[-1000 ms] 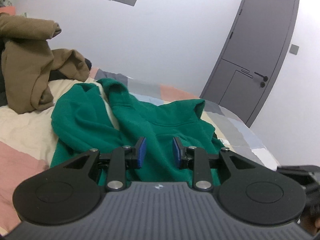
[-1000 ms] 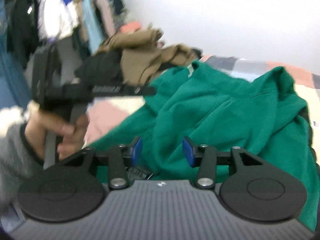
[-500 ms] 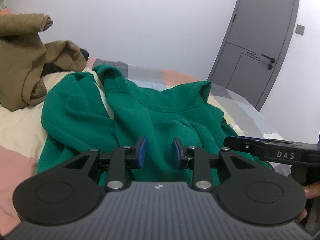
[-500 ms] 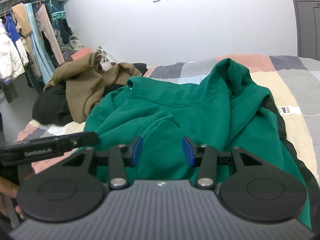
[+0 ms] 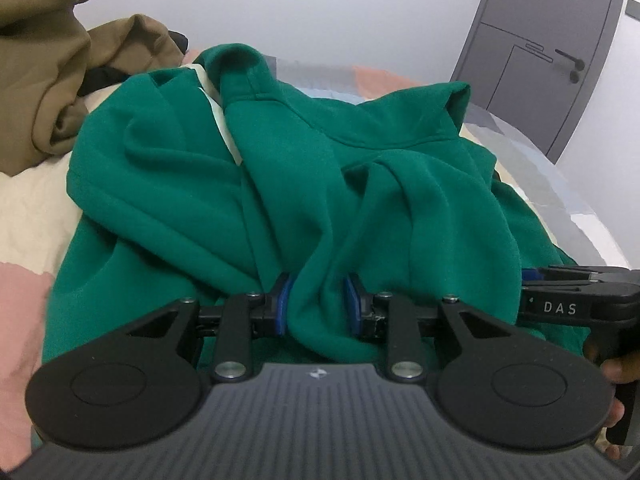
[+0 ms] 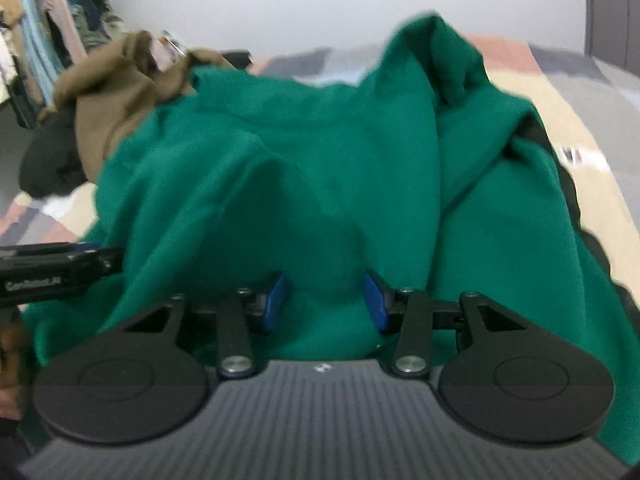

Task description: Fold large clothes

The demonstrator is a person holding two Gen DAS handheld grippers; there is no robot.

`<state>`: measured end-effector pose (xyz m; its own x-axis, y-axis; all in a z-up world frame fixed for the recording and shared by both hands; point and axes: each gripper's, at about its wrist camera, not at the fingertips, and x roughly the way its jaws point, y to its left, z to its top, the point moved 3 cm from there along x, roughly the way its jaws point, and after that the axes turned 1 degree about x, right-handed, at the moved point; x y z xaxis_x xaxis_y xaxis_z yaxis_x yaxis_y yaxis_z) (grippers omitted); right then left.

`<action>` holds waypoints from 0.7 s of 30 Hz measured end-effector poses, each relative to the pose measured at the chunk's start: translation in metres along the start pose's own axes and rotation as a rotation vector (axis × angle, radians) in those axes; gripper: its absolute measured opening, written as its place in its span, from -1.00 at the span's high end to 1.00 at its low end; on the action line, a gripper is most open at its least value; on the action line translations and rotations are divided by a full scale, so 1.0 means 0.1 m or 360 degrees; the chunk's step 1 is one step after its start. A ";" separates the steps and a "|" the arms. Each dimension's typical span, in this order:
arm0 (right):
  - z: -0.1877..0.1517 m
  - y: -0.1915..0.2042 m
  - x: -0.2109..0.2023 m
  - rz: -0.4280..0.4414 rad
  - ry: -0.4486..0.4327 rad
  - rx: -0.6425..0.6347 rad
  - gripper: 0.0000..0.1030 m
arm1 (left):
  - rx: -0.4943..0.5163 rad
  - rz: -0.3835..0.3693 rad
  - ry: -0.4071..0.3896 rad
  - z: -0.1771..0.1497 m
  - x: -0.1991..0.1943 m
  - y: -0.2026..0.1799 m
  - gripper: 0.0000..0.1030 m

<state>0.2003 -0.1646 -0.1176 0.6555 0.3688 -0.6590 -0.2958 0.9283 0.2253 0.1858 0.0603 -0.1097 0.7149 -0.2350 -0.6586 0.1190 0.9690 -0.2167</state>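
Note:
A large green sweatshirt (image 5: 304,168) lies crumpled on the bed and also fills the right wrist view (image 6: 320,168). My left gripper (image 5: 318,306) is open at the garment's near edge, with a fold of green cloth bulging between its blue pads. My right gripper (image 6: 326,300) is open at the same near edge further right, green cloth lying between its pads. Each gripper shows in the other's view: the right one at the far right of the left wrist view (image 5: 576,300), the left one at the far left of the right wrist view (image 6: 56,272).
A brown garment (image 5: 44,64) is heaped at the back left over black clothing (image 6: 48,160). The bed has a patchwork cover (image 5: 24,192). A grey door (image 5: 548,40) stands at the right in the white wall. Hanging clothes (image 6: 52,20) are at far left.
Both grippers have moved forward and down onto the sweatshirt's near edge. Cloth now sits between both pairs of pads, where before they hung above it. The jaws have not closed.

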 end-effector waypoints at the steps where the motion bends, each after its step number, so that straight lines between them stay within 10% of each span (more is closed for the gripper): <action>1: 0.00 -0.01 0.00 0.0006 0.0001 0.0006 0.14 | -0.0001 0.0002 0.0000 0.00 0.00 0.00 0.36; 11: 0.21 -0.05 -0.30 0.0076 -0.0177 0.0075 0.07 | -0.0086 -0.0065 -0.0076 0.07 -0.26 0.09 0.06; 14: 0.26 -0.12 -0.36 0.0017 -0.0234 0.0114 -0.23 | -0.0102 -0.0077 -0.0079 0.06 -0.30 0.12 0.05; 21: 0.20 -0.13 -0.14 -0.0040 -0.0096 0.0045 -0.20 | -0.0064 -0.0036 -0.0008 -0.01 -0.19 0.10 0.04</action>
<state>0.2089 -0.1809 -0.0967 0.7035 0.3469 -0.6203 -0.2596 0.9379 0.2300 0.1730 0.0741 -0.1003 0.7157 -0.2563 -0.6497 0.1075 0.9596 -0.2601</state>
